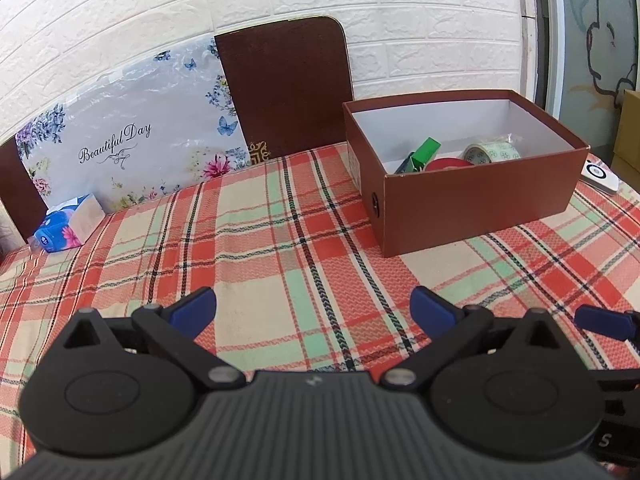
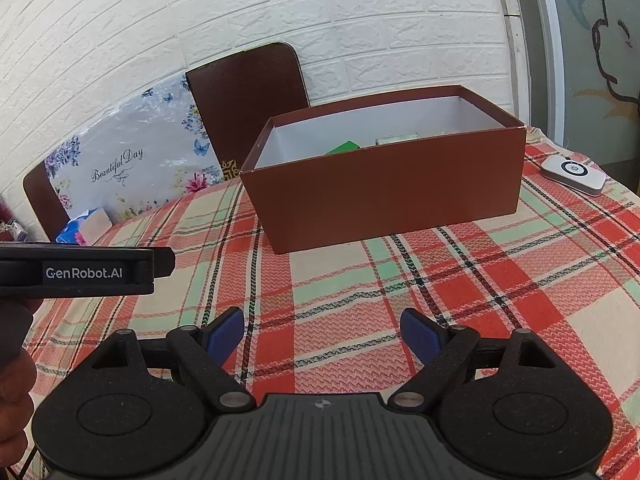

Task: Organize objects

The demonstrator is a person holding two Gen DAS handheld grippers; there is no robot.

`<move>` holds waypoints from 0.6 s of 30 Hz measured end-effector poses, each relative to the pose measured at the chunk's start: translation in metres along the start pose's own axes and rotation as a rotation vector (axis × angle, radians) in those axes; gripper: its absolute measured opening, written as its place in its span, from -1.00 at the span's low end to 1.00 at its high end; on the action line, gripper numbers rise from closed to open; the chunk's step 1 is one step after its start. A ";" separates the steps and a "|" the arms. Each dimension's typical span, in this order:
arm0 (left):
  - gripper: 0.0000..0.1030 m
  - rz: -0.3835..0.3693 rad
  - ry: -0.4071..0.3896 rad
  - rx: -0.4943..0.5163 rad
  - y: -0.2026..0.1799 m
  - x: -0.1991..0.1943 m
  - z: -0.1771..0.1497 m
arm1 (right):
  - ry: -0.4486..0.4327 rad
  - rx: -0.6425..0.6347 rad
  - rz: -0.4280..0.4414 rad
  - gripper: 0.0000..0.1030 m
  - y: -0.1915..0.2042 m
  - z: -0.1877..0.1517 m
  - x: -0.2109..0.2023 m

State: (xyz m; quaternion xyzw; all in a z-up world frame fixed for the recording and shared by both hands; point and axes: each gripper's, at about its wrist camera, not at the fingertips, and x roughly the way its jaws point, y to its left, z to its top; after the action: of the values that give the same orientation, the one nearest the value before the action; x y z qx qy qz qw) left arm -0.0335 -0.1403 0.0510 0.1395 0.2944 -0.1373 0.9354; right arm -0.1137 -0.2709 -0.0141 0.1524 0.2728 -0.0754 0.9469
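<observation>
Showing: a table covered by a plaid tablecloth (image 1: 280, 240) in red, cream and green, seen from two handheld grippers that point forward and down over it.
Left gripper (image 1: 313, 308): its blue-padded fingers (image 1: 196, 306) are spread wide with only bare cloth between them; nothing is held.
Right gripper (image 2: 322, 332): its blue pads are also spread wide over bare cloth, holding nothing; in the left wrist view one of its blue fingertips shows at the right edge.
Box (image 1: 472, 204): a brown open-topped cardboard box with a white lining stands on the cloth, ahead of both grippers and well apart from them.
Inside the box: a roll of printed tape (image 1: 492, 154), a green object (image 1: 426, 152) leaning tilted, and a red round object (image 1: 448, 165) just beside the tape.
Right of the box: a small white device (image 2: 574, 174) with a dark ring lies on the cloth.
Far left: a blue tissue pack (image 1: 66, 230) sits at the table's edge.
Behind the table: a brown chair back (image 1: 286, 88) and a floral board (image 1: 132, 136) reading "Beautiful Day" lean against a white brick wall (image 1: 400, 8).
Person: a hand (image 2: 14, 392) shows at the lower left of the right wrist view.
</observation>
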 end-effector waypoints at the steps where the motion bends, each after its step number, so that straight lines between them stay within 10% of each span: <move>1: 1.00 0.002 0.001 0.001 0.000 0.000 0.000 | -0.001 0.001 0.000 0.68 0.000 0.000 0.000; 18: 1.00 -0.032 0.031 0.005 -0.001 0.003 -0.004 | 0.000 0.006 0.002 0.68 -0.003 -0.001 -0.001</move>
State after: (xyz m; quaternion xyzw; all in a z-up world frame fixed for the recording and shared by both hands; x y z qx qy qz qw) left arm -0.0338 -0.1406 0.0463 0.1394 0.3108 -0.1507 0.9280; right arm -0.1151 -0.2732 -0.0150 0.1557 0.2726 -0.0753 0.9465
